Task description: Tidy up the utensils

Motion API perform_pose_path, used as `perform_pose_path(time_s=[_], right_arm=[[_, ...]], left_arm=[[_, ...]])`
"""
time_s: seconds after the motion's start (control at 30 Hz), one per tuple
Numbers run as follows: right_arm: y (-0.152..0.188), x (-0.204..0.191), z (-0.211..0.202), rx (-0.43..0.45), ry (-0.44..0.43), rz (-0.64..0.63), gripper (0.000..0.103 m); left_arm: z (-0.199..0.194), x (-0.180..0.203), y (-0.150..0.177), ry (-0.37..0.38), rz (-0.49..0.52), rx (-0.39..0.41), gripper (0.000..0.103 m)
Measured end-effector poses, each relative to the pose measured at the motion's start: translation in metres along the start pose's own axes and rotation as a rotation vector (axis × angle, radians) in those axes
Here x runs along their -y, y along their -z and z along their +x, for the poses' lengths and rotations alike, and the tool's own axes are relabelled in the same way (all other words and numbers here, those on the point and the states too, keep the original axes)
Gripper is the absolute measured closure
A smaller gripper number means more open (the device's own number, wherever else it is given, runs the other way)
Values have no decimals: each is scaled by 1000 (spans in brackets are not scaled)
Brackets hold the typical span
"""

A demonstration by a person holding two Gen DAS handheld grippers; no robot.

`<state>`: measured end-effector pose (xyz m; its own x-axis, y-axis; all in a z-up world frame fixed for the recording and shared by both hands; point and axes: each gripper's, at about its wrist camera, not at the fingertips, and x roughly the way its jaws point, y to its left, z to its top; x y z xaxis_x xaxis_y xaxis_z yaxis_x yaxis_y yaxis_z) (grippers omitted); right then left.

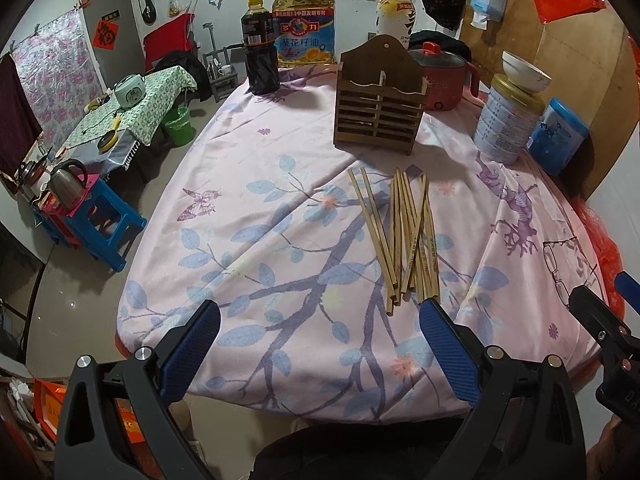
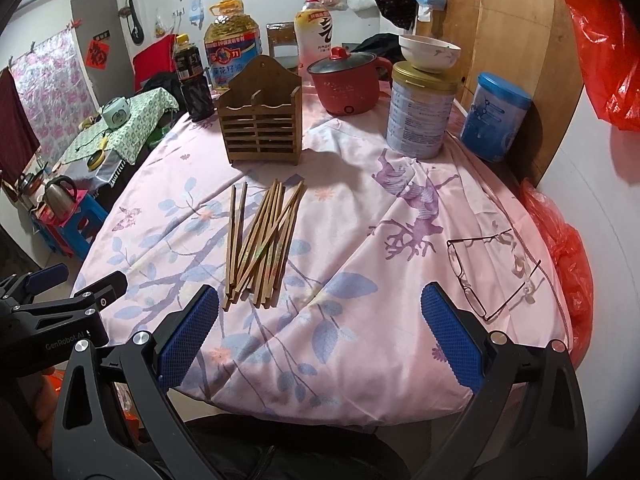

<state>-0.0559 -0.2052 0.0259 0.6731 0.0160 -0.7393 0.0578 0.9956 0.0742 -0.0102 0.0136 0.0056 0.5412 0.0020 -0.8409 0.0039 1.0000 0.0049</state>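
Left wrist view, chopsticks [image 1: 404, 236] lengthwise toward holder [image 1: 378, 100]

The worktop [image 2: 400, 320] is round and covered with a pink cloth [image 2: 360, 208] printed with blue leaves and purple deer. On the cloth lie a loose bundle of wooden chopsticks [image 2: 260, 240] near the front and a pair of glasses [image 2: 492, 272] to the right. Further back stand a slatted wooden holder [image 2: 262, 124], a red pot [image 2: 346, 82], a metal tin [image 2: 420, 114], a blue tin [image 2: 496, 118] and bottles [image 2: 192, 80].
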Motion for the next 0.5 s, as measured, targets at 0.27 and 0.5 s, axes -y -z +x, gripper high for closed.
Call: perform_pose_path(time_s=[0.27,0.5], right_arm=[[-1,1,0,3,2,1,6],[-1,1,1,2,1,1,6]], left_arm=[[-1,1,-1,1,-2,-1,6],[0,0,0,1,0,1,6]])
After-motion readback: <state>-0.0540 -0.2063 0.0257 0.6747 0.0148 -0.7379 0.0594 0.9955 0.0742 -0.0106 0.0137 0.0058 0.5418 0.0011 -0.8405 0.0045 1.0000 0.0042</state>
